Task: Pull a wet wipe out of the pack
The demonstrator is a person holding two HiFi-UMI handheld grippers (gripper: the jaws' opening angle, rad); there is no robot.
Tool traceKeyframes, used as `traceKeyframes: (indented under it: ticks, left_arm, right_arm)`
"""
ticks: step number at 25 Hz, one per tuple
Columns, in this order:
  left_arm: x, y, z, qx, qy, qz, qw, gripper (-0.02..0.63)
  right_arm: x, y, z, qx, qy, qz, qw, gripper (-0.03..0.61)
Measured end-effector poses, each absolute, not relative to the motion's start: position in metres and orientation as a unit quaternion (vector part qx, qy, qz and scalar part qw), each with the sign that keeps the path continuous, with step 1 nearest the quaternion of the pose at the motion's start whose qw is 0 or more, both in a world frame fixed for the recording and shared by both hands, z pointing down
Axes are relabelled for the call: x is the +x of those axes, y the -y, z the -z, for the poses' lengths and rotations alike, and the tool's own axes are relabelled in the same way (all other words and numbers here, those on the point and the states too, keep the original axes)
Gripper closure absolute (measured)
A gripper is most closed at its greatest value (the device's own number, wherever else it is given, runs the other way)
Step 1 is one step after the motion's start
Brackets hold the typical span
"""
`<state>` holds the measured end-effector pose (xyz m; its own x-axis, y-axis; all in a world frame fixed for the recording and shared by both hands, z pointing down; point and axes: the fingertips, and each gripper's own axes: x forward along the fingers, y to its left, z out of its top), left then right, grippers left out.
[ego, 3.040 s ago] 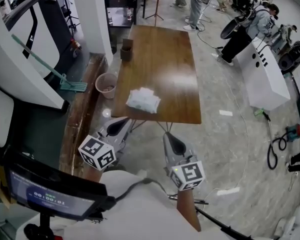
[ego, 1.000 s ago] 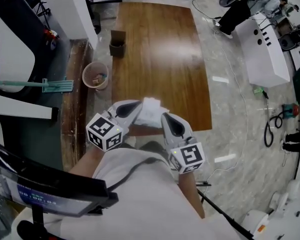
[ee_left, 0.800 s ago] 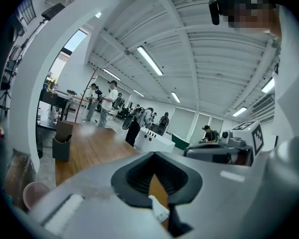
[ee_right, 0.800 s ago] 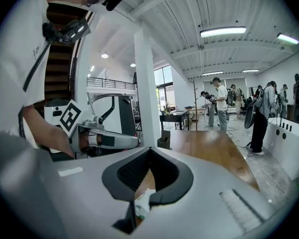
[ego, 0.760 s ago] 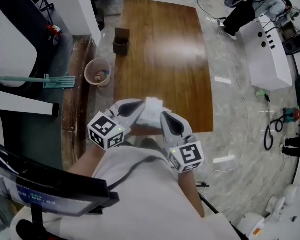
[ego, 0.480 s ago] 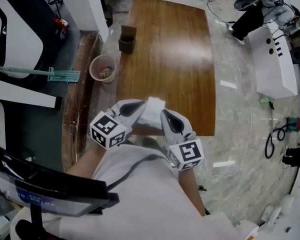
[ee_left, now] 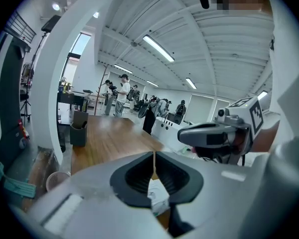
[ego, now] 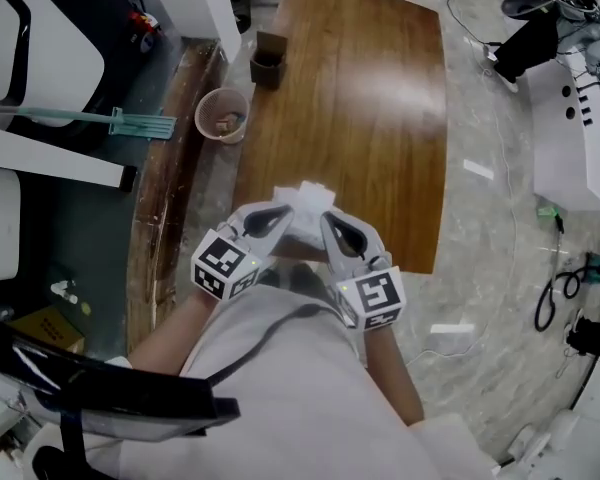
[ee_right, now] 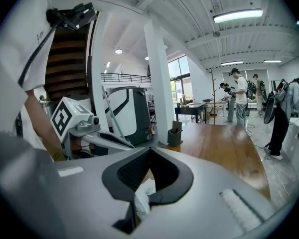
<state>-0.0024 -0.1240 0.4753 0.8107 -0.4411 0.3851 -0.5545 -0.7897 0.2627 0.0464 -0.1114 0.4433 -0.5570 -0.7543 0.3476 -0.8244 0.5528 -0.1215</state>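
The white wet wipe pack [ego: 306,204] lies near the front edge of the wooden table [ego: 380,118]. Both grippers hang just over its near side, tips close together. My left gripper [ego: 284,213] covers the pack's left part; its jaws have just been opening and stand a thin slit apart at the left gripper's tips [ee_left: 153,156], with nothing between them. The pack [ee_left: 157,197] shows below the jaws. My right gripper [ego: 326,219] is over the pack's right part. The right gripper's tips [ee_right: 149,149] meet, and the pack [ee_right: 142,193] shows beneath them.
A dark brown box [ego: 270,68] stands at the table's far left edge. On the floor to the left are a pink bin [ego: 223,118] and a green mop [ego: 130,123]. A white console [ego: 570,118] stands at the right, and people stand beyond the table's far end.
Both grippers have sunk toward the pack and tilted downward. They stay side by side over its near edge. The pack has not moved.
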Motion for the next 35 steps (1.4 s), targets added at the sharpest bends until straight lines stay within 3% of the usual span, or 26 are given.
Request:
traceKeyframes:
  ticks: [4, 13, 22, 30, 35]
  left_arm:
    - [0.003, 0.119, -0.491, 0.926, 0.279, -0.171, 0.188, 0.586]
    - [0.013, 0.115, -0.549, 0.905, 0.303, -0.238, 0.181, 0.456]
    - [0.018, 0.122, -0.592, 0.888, 0.316, -0.27, 0.198, 0.443]
    - [0.017, 0.129, -0.598, 0.884, 0.325, -0.271, 0.197, 0.597]
    - [0.01, 0.133, -0.599, 0.877, 0.342, -0.251, 0.226, 0.607]
  right_arm:
    - [0.047, 0.107, -0.453, 0.434, 0.879, -0.142, 0.136, 0.569]
    - [0.057, 0.097, -0.477, 0.424, 0.877, -0.165, 0.156, 0.571]
    - [0.066, 0.095, -0.495, 0.437, 0.865, -0.177, 0.171, 0.571]
    - [0.067, 0.09, -0.505, 0.443, 0.858, -0.183, 0.182, 0.571]
    - [0.063, 0.091, -0.522, 0.439, 0.855, -0.195, 0.194, 0.571]
